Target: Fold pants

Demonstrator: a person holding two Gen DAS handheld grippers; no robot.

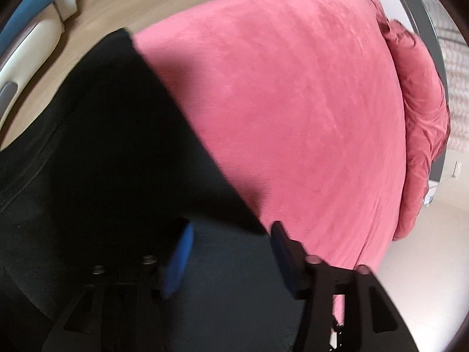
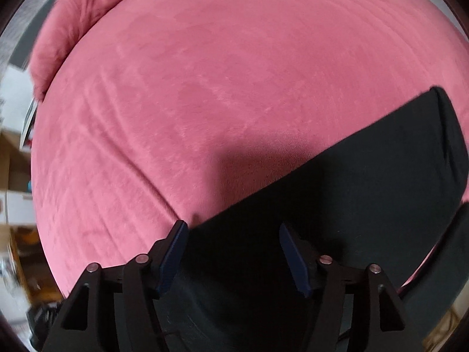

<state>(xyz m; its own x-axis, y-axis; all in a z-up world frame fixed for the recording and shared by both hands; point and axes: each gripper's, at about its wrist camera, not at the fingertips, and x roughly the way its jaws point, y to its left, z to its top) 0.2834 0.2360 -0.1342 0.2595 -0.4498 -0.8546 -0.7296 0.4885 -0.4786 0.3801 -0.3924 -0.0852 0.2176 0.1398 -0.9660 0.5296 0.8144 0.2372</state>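
Black pants [image 1: 102, 146] lie flat on a pink bed cover [image 1: 293, 102], filling the left and lower part of the left wrist view. My left gripper [image 1: 232, 225] hangs just above the pants' straight edge, its blue pads [image 1: 178, 264] wide apart and nothing pinched between them. In the right wrist view the pants [image 2: 366, 176] stretch from the bottom centre to the right, one end [image 2: 439, 102] reaching up. My right gripper [image 2: 232, 224] stands open over the pants' edge, where black cloth meets the pink cover [image 2: 205, 73].
Bunched pink bedding [image 1: 419, 117] runs along the bed's far side, also seen as pink bedding [image 2: 67, 23] at upper left. Wooden floor [image 1: 117, 0] and white and blue furniture [image 1: 29, 29] lie beyond the bed. Cardboard boxes [image 2: 17, 205] stand at the left.
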